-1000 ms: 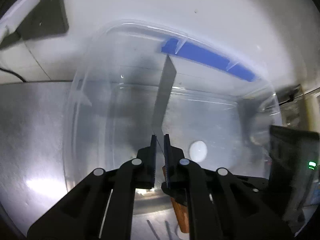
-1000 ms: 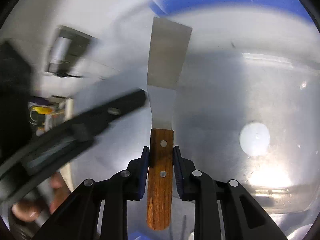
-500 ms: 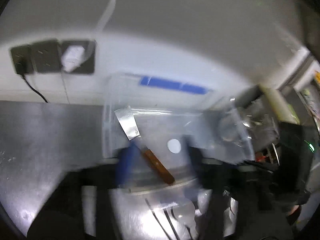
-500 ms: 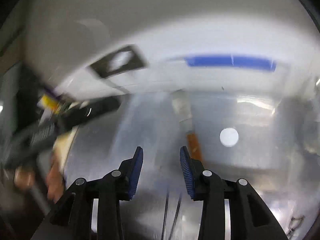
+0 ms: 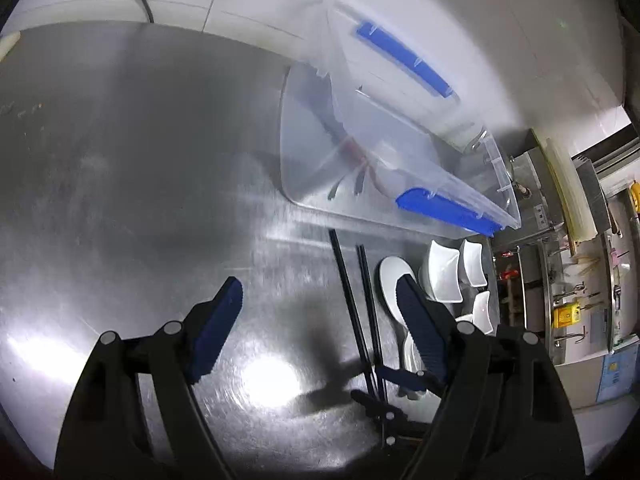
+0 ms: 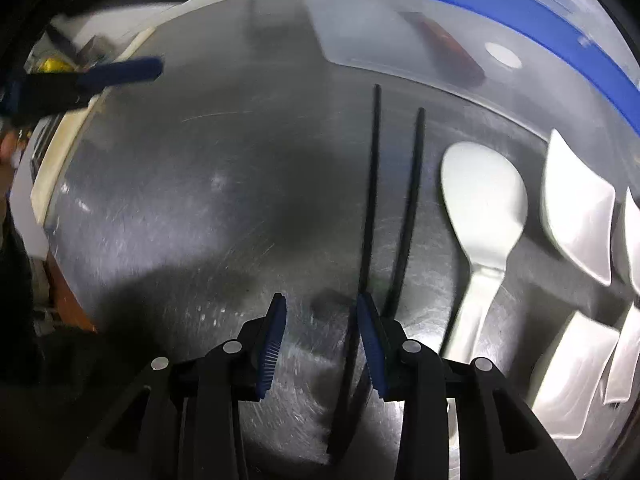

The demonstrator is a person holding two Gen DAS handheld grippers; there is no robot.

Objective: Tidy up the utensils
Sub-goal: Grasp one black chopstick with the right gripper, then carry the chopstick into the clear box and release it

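The wooden-handled spatula (image 6: 444,48) lies inside the clear plastic bin (image 6: 348,12); through the bin wall (image 5: 320,160) it is a blurred reddish shape (image 5: 356,152). Two black chopsticks (image 6: 370,200) lie side by side on the steel table in front of the bin, with a white spoon (image 6: 484,200) to their right. My right gripper (image 6: 322,340) is open just above the near ends of the chopsticks; the left chopstick runs beside its right finger (image 6: 370,340). My left gripper (image 5: 320,320) is wide open and holds nothing, left of the chopsticks (image 5: 352,300).
Several white square dishes (image 6: 576,220) stand right of the spoon, near the bin's blue handle (image 5: 448,208). Bare steel tabletop (image 5: 140,180) stretches to the left. A wall socket and cable sit at the back; shelves with kitchen gear are at the far right.
Both grippers let go of the spatula, which now lies in the bin, and opened. Both pulled back out of the bin, to above the table by the chopsticks.
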